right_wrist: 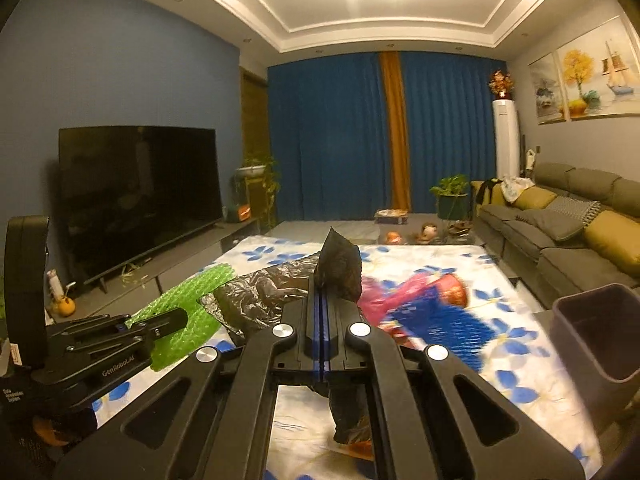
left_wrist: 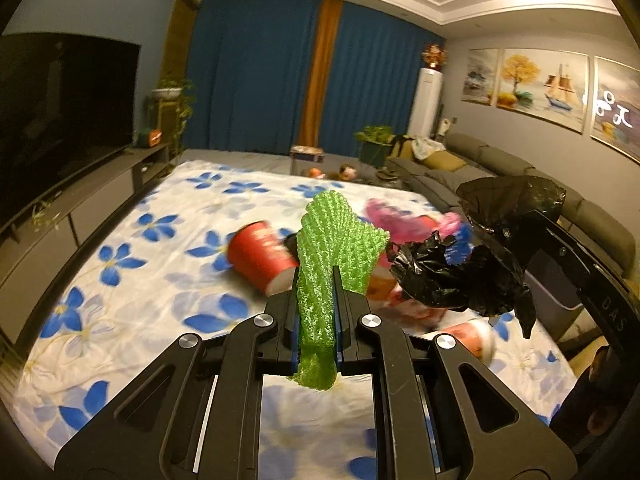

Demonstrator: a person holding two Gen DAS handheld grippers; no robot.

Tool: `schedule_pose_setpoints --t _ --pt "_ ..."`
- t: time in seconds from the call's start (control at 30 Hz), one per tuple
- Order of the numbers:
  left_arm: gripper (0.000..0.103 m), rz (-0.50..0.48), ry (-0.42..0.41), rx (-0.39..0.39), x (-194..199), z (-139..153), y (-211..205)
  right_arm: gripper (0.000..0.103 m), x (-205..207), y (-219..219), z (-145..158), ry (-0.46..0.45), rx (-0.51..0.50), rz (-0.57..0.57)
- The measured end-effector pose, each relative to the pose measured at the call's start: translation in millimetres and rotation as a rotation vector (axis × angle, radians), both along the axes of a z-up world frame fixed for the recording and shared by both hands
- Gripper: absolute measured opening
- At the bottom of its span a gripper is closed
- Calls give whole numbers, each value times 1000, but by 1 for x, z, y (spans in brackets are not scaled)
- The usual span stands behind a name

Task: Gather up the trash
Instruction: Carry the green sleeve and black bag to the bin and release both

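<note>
A: Pinching a strip of green foam netting (left_wrist: 336, 256), the left gripper (left_wrist: 318, 280) had its 2 jaws pressed tight on the strip, which stood up above the fingertips and hung out below them.

B: And the right gripper (right_wrist: 322, 284)?

A: Its jaws were clamped on a black plastic bag (right_wrist: 340, 264). A flap of the bag rose above the tips, more crinkled out to the left, and a tail drooped under the fingers. In the left wrist view the same bag (left_wrist: 480, 264) hung crumpled in the air just right of the netting.

B: Where was the rest of the trash?

A: On the blue-flowered sheet (left_wrist: 120, 280). 1 red paper cup (left_wrist: 262, 258) lay on its side just behind the netting, and a 2nd red cup (left_wrist: 472, 338) lay nearer, to the right, below the bag. Pink and blue wrappers (right_wrist: 416, 304) were heaped between them, too blurred to tell apart.

B: Any bin?

A: A dark bin (right_wrist: 596, 332) stood off the sheet's right edge, beside the grey sofa (right_wrist: 560, 224). From the right wrist view, the netting (right_wrist: 180, 312) showed at the left, beside the bag.
</note>
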State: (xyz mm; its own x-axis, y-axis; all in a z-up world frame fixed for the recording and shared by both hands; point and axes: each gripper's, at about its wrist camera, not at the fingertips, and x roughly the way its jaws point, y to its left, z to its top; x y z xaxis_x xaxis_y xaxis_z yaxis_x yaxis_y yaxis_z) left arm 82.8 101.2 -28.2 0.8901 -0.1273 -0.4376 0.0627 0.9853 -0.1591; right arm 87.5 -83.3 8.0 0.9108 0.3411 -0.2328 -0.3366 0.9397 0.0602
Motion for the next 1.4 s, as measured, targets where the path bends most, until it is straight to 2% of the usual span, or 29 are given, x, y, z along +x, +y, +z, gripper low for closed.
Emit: schedule_pose_setpoints --t 0.33,0.63,0.83,1.03,1.4 --pt "11 -163 -43 6 17 21 -95 2 -11 -81 7 -45 6 -160" --pt "11 -321 -87 5 38 39 -201 2 -10 -174 11 -62 -6 -376" --pt "11 -380 -126 22 54 47 -265 2 -4 -228 13 -61 12 -509" --pt "11 -440 -145 16 72 46 -319 2 0 -264 10 -61 41 -580" --pt "11 -499 -114 8 95 24 -374 2 16 -304 2 -48 88 -631"
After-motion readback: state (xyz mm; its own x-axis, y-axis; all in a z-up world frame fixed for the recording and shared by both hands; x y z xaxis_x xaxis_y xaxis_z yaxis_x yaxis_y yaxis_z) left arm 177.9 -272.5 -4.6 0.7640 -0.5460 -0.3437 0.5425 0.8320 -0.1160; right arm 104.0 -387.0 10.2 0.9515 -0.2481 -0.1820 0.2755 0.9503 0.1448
